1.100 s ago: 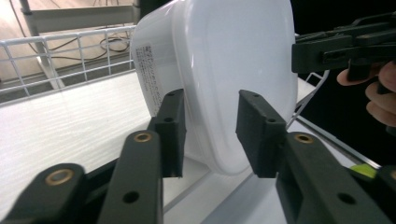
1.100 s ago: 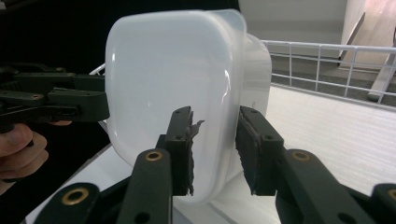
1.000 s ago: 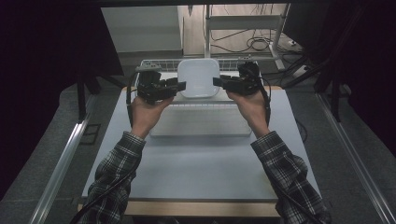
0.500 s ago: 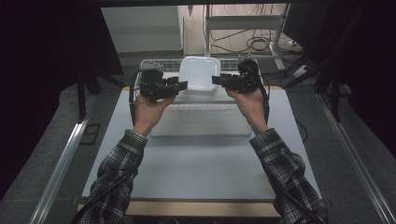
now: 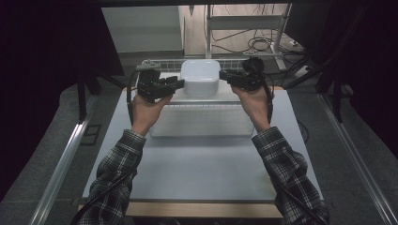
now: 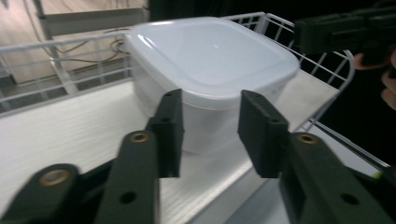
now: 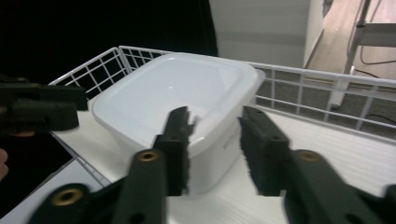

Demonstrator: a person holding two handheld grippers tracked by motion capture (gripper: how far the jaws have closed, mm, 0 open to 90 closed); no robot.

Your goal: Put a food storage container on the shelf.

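The left hand-held gripper (image 5: pixel 177 83) and the right hand-held gripper (image 5: pixel 224 75) both stand with jaws parted and nothing between them, each pointing inward at the white squarish lidded plastic container (image 5: pixel 200 76), which lies between them and about equally near to each; its sides look roughly equal, so I judge no long axis matters. The container sits on the white ridged tray with a wire-grid rail (image 5: pixel 165 64) at the far end of the pale grey surface (image 5: pixel 202 164). Against the earlier frames, both hands have crept slightly farther from the person, and the container now sits squarely between the jaw tips.
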